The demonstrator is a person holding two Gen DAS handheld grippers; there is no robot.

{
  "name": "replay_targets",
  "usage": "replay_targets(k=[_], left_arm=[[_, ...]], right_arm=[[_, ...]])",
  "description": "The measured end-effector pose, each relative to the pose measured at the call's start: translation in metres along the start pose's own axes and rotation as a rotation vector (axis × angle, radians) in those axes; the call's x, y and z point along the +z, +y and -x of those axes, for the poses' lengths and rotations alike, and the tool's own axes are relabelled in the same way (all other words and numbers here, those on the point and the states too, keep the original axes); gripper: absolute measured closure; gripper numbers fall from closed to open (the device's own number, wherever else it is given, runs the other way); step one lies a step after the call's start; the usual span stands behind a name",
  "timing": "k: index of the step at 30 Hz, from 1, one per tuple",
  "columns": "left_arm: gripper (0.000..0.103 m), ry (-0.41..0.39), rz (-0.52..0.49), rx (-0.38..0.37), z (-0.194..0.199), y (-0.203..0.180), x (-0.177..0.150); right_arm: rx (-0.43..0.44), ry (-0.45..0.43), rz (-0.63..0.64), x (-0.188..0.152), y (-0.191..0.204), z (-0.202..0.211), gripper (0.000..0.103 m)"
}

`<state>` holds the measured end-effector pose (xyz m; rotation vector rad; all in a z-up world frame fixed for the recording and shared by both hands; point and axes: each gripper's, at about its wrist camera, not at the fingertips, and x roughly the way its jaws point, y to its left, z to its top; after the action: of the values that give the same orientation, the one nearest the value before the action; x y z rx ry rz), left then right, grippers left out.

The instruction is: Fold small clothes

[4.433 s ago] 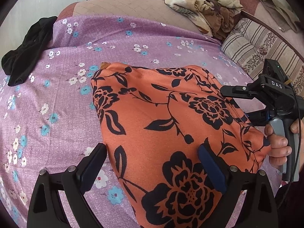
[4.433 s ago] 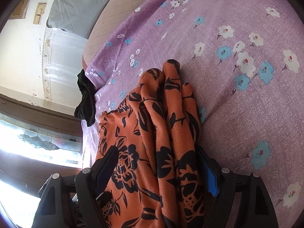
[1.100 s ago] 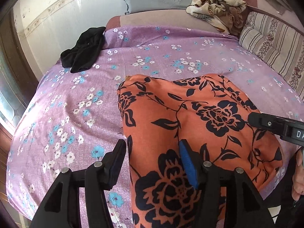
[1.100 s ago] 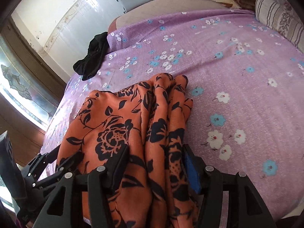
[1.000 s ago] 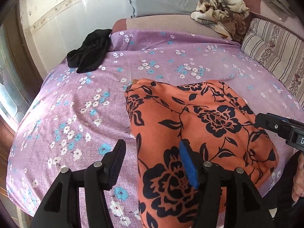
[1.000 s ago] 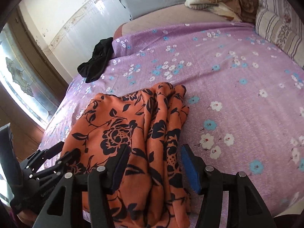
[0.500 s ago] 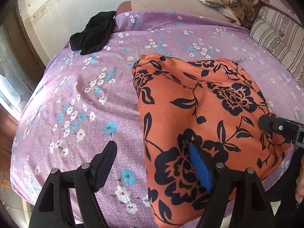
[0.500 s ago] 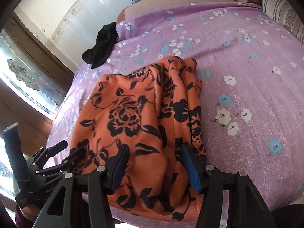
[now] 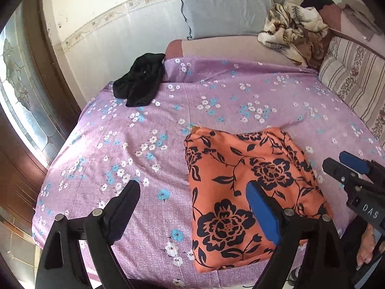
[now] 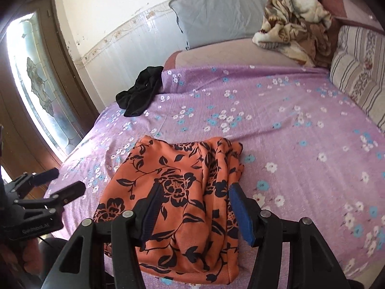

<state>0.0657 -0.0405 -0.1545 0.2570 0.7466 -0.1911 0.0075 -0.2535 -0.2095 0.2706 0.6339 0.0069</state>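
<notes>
An orange garment with black flowers (image 9: 243,183) lies folded flat near the front edge of the purple flowered bedsheet (image 9: 216,101); it also shows in the right wrist view (image 10: 178,192). My left gripper (image 9: 192,207) is open and empty, raised above the garment's left edge. My right gripper (image 10: 192,204) is open and empty, raised above the garment's near right part. The right gripper shows at the right of the left wrist view (image 9: 346,166), the left gripper at the left of the right wrist view (image 10: 57,183).
A black garment (image 9: 142,82) lies at the sheet's far left corner. A grey pillow (image 9: 226,12) leans on the wall. A crumpled beige patterned blanket (image 9: 293,33) and a striped cushion (image 9: 356,82) lie at the far right. A glass door (image 10: 41,89) stands left.
Both grippers have let go of the orange garment, opened and pulled back and up from it. The garment now lies folded flat on the sheet.
</notes>
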Motion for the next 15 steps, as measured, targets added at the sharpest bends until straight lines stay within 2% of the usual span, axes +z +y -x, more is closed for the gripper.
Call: replay_targets(k=[7, 15], left_arm=[[0.013, -0.048, 0.095, 0.048, 0.014, 0.007, 0.014], [0.013, -0.063, 0.146, 0.118, 0.019, 0.010, 0.022]], right_arm=[[-0.053, -0.085, 0.037, 0.006, 0.002, 0.015, 0.041], [-0.083, -0.073, 0.037, 0.004, -0.002, 0.008, 0.041]])
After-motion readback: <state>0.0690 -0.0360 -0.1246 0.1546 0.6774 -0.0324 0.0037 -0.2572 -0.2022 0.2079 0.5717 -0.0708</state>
